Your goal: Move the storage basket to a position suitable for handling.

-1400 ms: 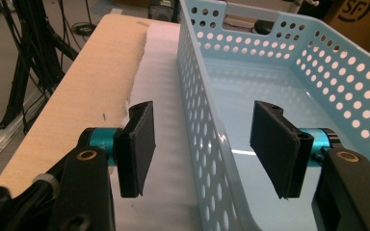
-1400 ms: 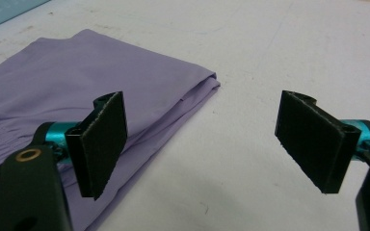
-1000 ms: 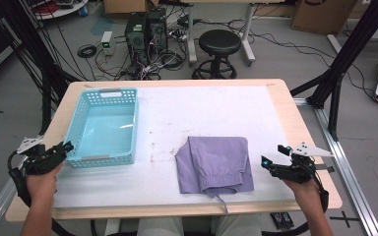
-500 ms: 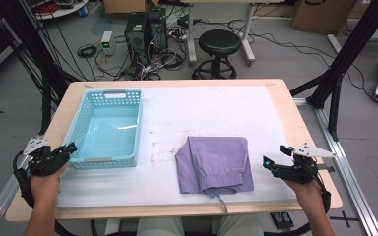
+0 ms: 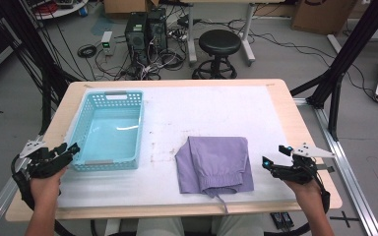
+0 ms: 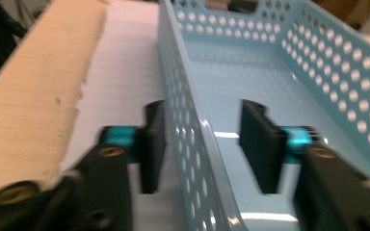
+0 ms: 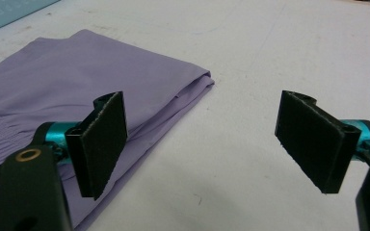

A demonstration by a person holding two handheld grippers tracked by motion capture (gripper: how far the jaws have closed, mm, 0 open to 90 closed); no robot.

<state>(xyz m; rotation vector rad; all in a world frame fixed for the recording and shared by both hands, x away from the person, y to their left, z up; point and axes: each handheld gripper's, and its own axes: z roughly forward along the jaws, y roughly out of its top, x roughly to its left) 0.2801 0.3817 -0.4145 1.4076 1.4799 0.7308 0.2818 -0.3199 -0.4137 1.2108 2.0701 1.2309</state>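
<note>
A light-blue perforated basket [image 5: 113, 94] stands empty on the left of the white table cover. My left gripper [image 5: 69, 150] is at its near-left corner. In the left gripper view the jaws [image 6: 202, 144] straddle the basket's side wall [image 6: 188, 110]. They have just been opening: the wall lies close to one pad, with a wide gap to the other. A folded purple garment [image 5: 216, 162] lies in the middle near the front edge. My right gripper [image 5: 274, 155] hovers open just right of it, and the garment's folded edge [image 7: 53, 91] lies beside one of its jaws.
The wooden table edge [image 5: 295, 118] frames the white cover [image 5: 206, 113]. Beyond the table on the floor stand a black stool [image 5: 219, 44], computer towers [image 5: 145, 29] and several cables. Black frame posts [image 5: 339, 64] rise at the right.
The left gripper's jaws stand wider apart than half a second ago, still at the basket's near-left corner. The right gripper, the garment and the basket have not moved.
</note>
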